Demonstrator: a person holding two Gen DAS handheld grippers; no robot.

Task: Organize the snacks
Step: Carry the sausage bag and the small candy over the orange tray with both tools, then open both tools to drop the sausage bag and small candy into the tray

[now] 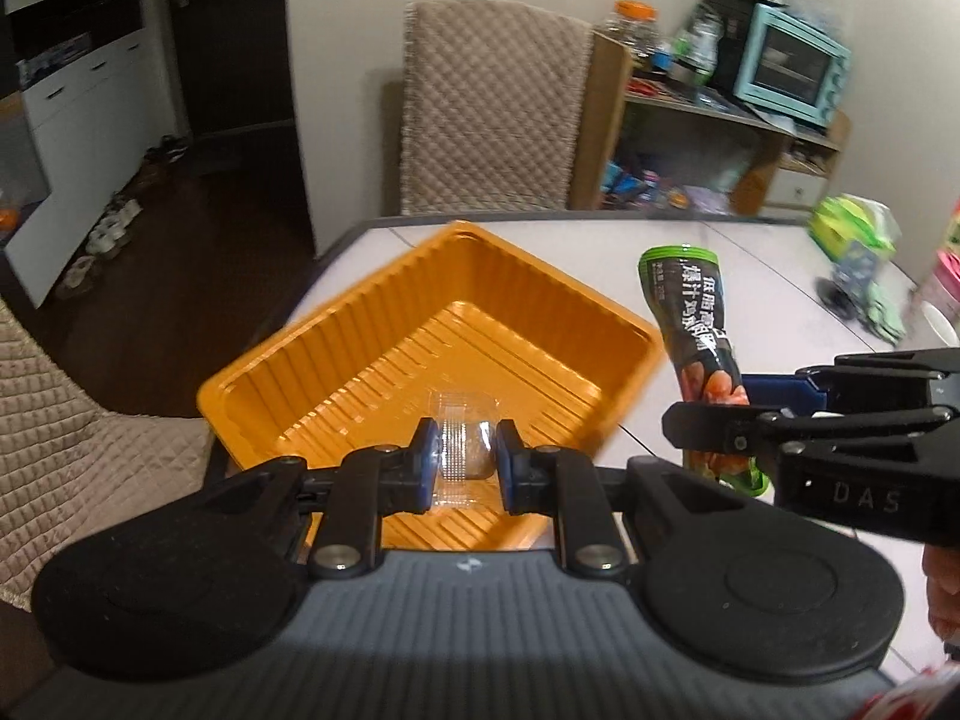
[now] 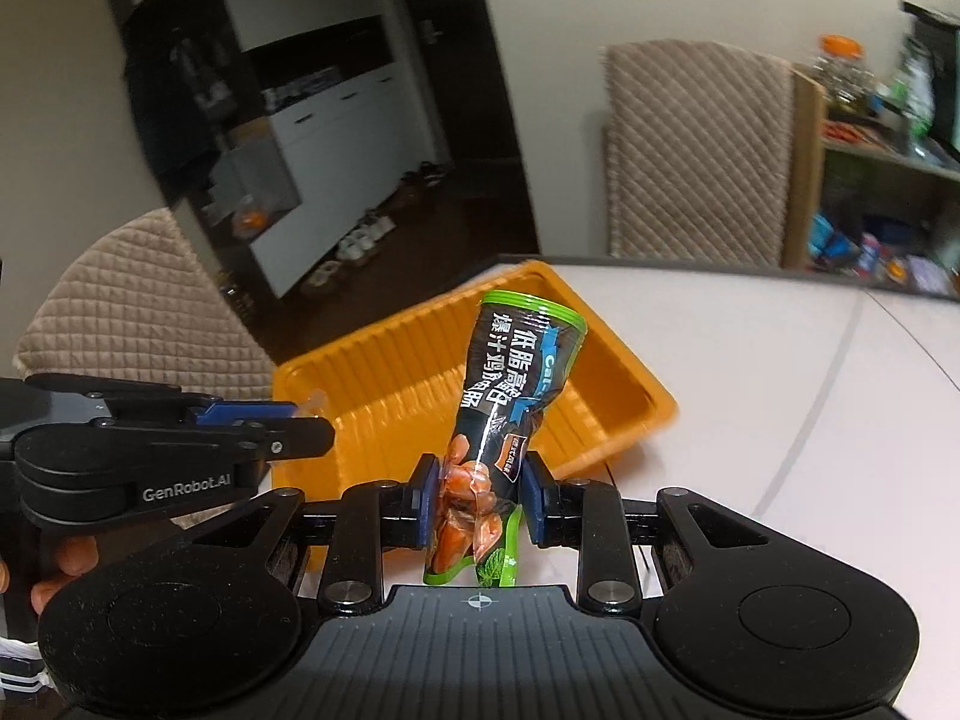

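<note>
**Both grippers loaded, tray below**

While I hold it up off the table, the snack pouch (image 2: pixel 501 420) sits pinched at its lower end in my right gripper (image 2: pixel 477 495), jaws closed on it from both sides. Pouch is dark with green edges, crumpled, tilted, its top end leaning over the orange tray (image 2: pixel 624 384). From the left wrist view the same pouch (image 1: pixel 696 330) hangs beside the tray's right corner.

My left gripper (image 1: pixel 465 462) is clamped on a small clear packet (image 1: pixel 465 450), held over the near part of the tray (image 1: pixel 336 360). Can't tell if the packet touches the tray floor. Nothing else visible inside the tray.

Tray sits at the corner of the white table (image 1: pixel 768 276). Quilted chair (image 1: pixel 492 108) behind the table, cluttered shelf with a blue toaster oven (image 1: pixel 792 66) further right. Green bag (image 1: pixel 852 228) on the table's far right side.
</note>
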